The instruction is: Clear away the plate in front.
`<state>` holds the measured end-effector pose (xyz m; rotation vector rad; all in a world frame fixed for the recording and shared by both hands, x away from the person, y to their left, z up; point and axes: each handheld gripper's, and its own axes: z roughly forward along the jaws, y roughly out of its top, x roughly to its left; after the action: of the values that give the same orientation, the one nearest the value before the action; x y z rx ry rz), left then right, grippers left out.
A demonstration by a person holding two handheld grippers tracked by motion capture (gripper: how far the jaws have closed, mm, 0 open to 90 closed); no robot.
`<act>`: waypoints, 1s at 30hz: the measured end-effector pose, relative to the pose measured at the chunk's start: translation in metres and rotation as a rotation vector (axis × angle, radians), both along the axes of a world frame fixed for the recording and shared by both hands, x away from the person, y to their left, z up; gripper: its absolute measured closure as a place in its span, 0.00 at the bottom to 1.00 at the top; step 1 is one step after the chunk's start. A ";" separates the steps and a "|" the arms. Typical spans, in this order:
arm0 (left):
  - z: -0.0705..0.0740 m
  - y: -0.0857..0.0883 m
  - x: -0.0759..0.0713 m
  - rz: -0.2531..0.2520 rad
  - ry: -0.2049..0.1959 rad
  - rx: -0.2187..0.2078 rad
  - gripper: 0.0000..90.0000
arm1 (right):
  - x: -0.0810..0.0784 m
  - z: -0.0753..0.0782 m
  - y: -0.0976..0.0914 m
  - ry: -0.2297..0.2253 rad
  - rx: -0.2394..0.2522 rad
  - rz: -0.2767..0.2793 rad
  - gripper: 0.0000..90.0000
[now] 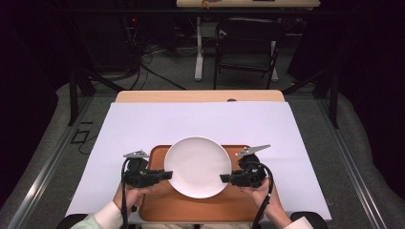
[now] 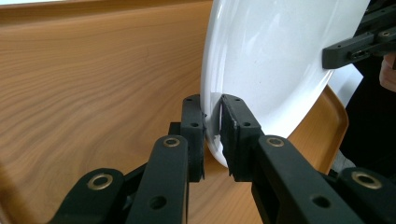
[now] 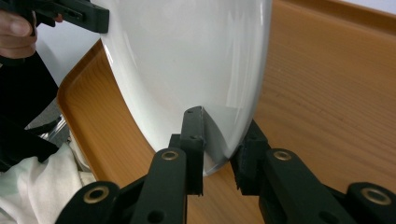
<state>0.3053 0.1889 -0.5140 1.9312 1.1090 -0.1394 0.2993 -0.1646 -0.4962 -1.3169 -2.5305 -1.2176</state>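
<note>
A round white plate (image 1: pixel 197 167) is above a wooden tray (image 1: pixel 157 205) near the table's front edge, held from both sides. My left gripper (image 1: pixel 168 175) is shut on the plate's left rim. In the left gripper view the rim of the plate (image 2: pixel 280 60) sits pinched between the black jaws of my left gripper (image 2: pixel 212 126), with the tray (image 2: pixel 93 93) behind. My right gripper (image 1: pixel 223 178) is shut on the right rim. The right gripper view shows my right gripper (image 3: pixel 224 149) straddling the plate (image 3: pixel 187 60) over the tray (image 3: pixel 327 93). The plate's far edge overhangs the tray's far rim.
A white sheet (image 1: pixel 143 124) covers the table, with a strip of bare wood (image 1: pixel 200 96) at the far edge. A dark chair (image 1: pixel 248 43) and desk legs stand beyond the table. The person's hands and light sleeves come in at the bottom.
</note>
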 end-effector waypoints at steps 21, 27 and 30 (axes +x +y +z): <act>-0.012 -0.014 0.004 0.043 -0.087 0.140 0.79 | 0.012 -0.017 0.010 0.040 -0.072 0.006 0.77; -0.016 -0.015 0.007 0.048 -0.086 0.161 0.75 | 0.016 -0.019 0.013 0.038 -0.087 0.001 0.74; -0.017 -0.017 0.008 0.051 -0.088 0.175 0.74 | 0.016 -0.018 0.015 0.025 -0.099 0.003 0.73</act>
<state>0.3131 0.1722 -0.5315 2.0401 1.1423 0.0717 0.3151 -0.1501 -0.5138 -1.3377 -2.6054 -1.0807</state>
